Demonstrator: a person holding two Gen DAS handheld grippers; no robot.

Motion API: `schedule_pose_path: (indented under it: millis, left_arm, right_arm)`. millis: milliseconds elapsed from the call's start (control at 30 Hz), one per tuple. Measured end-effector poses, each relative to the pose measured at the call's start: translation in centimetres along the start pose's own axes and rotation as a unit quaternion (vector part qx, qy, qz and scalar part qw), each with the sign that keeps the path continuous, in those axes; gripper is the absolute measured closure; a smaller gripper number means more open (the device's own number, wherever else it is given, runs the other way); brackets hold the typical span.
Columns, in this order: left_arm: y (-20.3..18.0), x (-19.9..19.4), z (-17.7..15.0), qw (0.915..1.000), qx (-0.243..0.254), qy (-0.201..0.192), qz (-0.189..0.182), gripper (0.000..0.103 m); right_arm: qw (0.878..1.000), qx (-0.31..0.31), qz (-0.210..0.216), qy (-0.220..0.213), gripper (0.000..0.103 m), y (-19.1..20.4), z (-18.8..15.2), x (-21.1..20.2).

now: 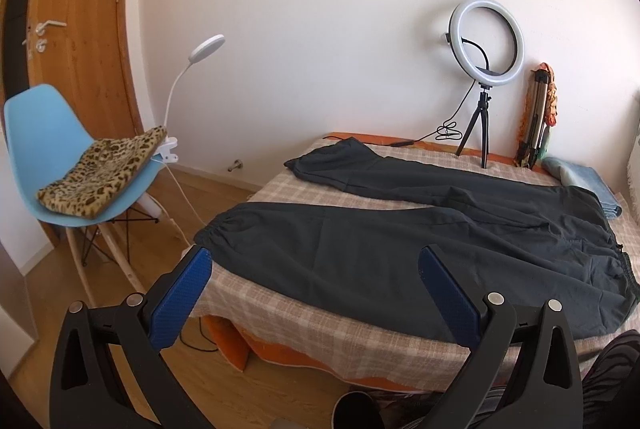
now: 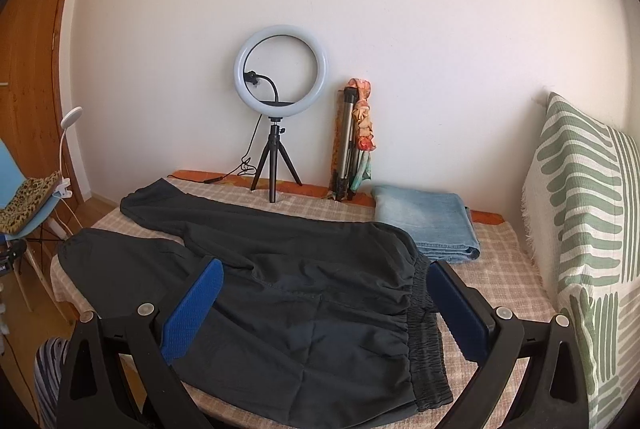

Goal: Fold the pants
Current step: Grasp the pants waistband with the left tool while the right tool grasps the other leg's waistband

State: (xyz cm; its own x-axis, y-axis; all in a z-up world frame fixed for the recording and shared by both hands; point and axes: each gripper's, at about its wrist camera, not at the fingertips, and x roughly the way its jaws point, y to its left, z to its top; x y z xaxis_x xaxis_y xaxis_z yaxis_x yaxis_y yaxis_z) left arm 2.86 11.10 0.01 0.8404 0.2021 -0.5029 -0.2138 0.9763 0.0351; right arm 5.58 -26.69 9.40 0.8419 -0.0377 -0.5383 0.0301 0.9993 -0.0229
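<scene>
So the dark pants [image 2: 296, 293] are laid out flat on the checked bedspread [image 2: 504, 269], legs splayed toward the bed's left end and the elastic waistband [image 2: 426, 325] toward the right end, near the front edge. Looks like prep for folding one leg over the other.

Both tongs are spread wide, holding nothing. The left gripper [image 1: 316, 293] hovers off the front edge over the near leg [image 1: 320, 249]; the right gripper [image 2: 324, 305] hangs above the seat and waistband. Neither appears to touch the fabric. Folded jeans [image 2: 432, 225] sit beyond the waistband.
</scene>
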Motion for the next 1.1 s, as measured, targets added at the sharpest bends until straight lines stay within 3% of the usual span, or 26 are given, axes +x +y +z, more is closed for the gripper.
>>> schedule_pose_path:
  millis: [333, 467, 733, 1100]
  left_arm:
    - [2.1, 3.1, 2.6, 0.9996, -0.010, 0.014, -0.023, 0.006]
    - [1.9, 5.9, 4.1, 0.9988, -0.001, 0.029, -0.039, 0.015]
    - [-0.4, 13.3, 7.1, 0.9961, 0.021, 0.069, -0.052, 0.016]
    - [-4.1, 25.4, 11.6, 0.9910, 0.046, 0.111, -0.059, 0.022]
  right_arm:
    - [0.996, -0.064, 0.050, 0.023, 0.000, 3.5, 3.8, 6.7]
    - [0.992, -0.071, 0.088, 0.060, 0.000, 4.2, 5.2, 12.4]
    - [0.975, -0.077, 0.158, 0.136, 0.004, 4.6, 6.8, 25.3]
    - [0.953, -0.132, 0.173, 0.210, 0.010, 4.4, 5.8, 39.8]
